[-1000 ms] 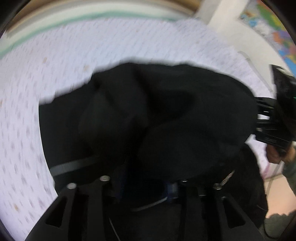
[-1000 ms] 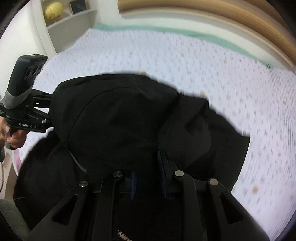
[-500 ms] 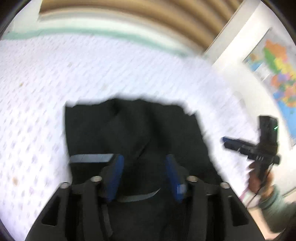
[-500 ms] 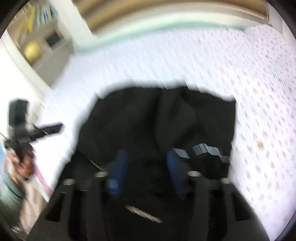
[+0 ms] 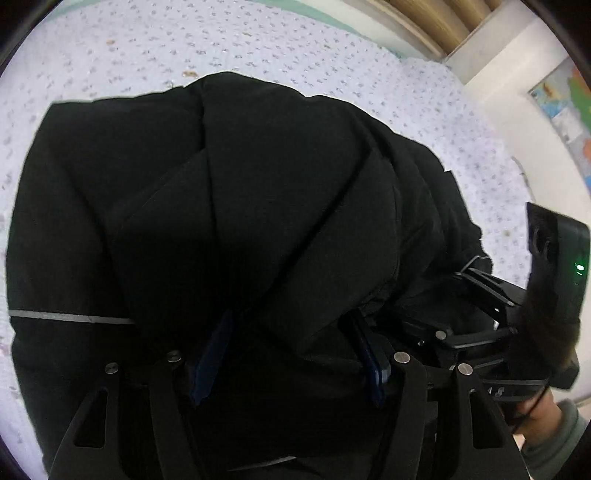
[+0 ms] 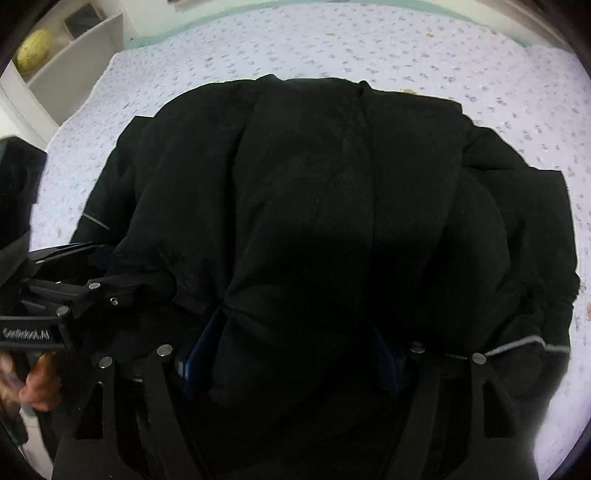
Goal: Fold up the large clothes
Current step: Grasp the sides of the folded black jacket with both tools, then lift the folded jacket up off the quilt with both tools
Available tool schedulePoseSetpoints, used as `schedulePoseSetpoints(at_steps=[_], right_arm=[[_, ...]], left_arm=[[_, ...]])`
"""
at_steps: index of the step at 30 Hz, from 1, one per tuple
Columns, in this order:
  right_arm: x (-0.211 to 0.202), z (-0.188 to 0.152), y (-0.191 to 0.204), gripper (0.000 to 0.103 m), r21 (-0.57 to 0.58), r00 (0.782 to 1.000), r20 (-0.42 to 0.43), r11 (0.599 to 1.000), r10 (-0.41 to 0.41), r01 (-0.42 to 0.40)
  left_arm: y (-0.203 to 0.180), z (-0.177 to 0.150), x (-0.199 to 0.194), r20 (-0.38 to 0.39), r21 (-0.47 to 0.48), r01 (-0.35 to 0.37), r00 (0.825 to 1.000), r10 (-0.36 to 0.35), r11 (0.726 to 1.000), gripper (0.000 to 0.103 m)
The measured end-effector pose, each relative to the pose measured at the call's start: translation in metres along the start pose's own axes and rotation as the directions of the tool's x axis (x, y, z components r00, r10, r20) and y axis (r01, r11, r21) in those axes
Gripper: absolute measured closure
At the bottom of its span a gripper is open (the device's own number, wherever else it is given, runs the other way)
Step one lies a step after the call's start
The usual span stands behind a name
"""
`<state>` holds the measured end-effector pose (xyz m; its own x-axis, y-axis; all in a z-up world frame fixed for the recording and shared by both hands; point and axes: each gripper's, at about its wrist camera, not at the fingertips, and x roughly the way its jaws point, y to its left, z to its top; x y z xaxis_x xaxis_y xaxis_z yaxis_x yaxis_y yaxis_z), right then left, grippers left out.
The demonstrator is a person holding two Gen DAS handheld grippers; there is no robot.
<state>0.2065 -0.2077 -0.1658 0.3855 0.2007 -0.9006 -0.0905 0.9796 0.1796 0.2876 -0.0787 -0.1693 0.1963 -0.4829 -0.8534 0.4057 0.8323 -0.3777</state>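
Observation:
A large black jacket (image 5: pixel 240 206) with thin grey stripes lies bunched in folds on the bed, and it fills the right wrist view (image 6: pixel 332 206) too. My left gripper (image 5: pixel 291 343) is open, its blue-padded fingers (image 5: pixel 212 354) wide apart around a thick fold of the jacket. My right gripper (image 6: pixel 291 347) is open the same way, fingers (image 6: pixel 199 350) astride a thick fold. Each gripper shows in the other's view: the right one (image 5: pixel 491 295) at the right edge, the left one (image 6: pixel 74 291) at the left edge, both buried in fabric.
The bed sheet (image 5: pixel 332 48) is pale lilac with small marks and surrounds the jacket. A white shelf (image 6: pixel 74 55) with a yellow object stands at the back left. A map (image 5: pixel 565 110) hangs on the wall to the right. A wooden headboard (image 5: pixel 424 22) runs behind.
Both grippers were shut on the jacket a second ago, then opened and pulled back. Now both have dropped close again, open jaws pushed around thick folds of the jacket.

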Motion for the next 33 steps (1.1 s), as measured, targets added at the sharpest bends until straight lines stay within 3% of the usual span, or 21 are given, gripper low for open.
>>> schedulePoseSetpoints(at_steps=[5,10,13,14,17,21,25,28,33], right_arm=[[-0.029,0.006,-0.002,0.030,0.008,0.999,0.001,0.999,0.035,-0.036],[-0.085,-0.019,0.005,0.029,-0.029,0.988,0.114,0.995,0.102,-0.099],[-0.066,-0.027,0.010,0.032,-0.035,0.995,0.069,0.997,0.076,-0.074],[-0.051,-0.029,0.012,0.038,-0.027,0.998,0.039,0.998,0.059,-0.058],[-0.034,-0.039,0.012,0.039,0.003,0.997,-0.010,0.997,0.072,-0.072],[-0.033,-0.040,0.012,0.039,0.011,0.998,-0.016,0.998,0.059,-0.059],[-0.063,-0.046,0.009,0.038,0.015,0.996,-0.022,0.996,0.092,-0.092],[-0.096,-0.062,-0.003,0.038,0.008,0.994,0.001,0.994,0.106,-0.106],[-0.139,-0.112,-0.040,0.038,0.052,0.999,-0.033,0.998,0.038,-0.036]], left_arm=[[-0.010,0.004,-0.041,0.017,0.033,0.024,1.000,-0.025,0.999,0.039],[-0.007,-0.017,-0.088,0.104,0.024,0.093,0.990,-0.095,0.995,0.039],[0.008,-0.025,-0.062,0.041,-0.046,0.110,0.993,-0.108,0.993,0.039],[0.012,-0.027,-0.048,0.010,-0.064,0.103,0.995,-0.103,0.993,0.039],[0.020,-0.031,-0.018,-0.037,-0.086,0.052,0.998,-0.056,0.995,0.039],[0.016,-0.035,-0.028,-0.025,-0.063,0.040,0.999,-0.041,0.997,0.039],[0.020,-0.049,-0.076,0.019,-0.051,0.071,0.997,-0.070,0.996,0.039],[0.033,-0.084,-0.132,0.039,-0.057,0.045,0.998,-0.042,0.997,0.039],[0.091,-0.148,-0.186,-0.034,-0.177,-0.031,0.999,0.025,0.984,0.039]])
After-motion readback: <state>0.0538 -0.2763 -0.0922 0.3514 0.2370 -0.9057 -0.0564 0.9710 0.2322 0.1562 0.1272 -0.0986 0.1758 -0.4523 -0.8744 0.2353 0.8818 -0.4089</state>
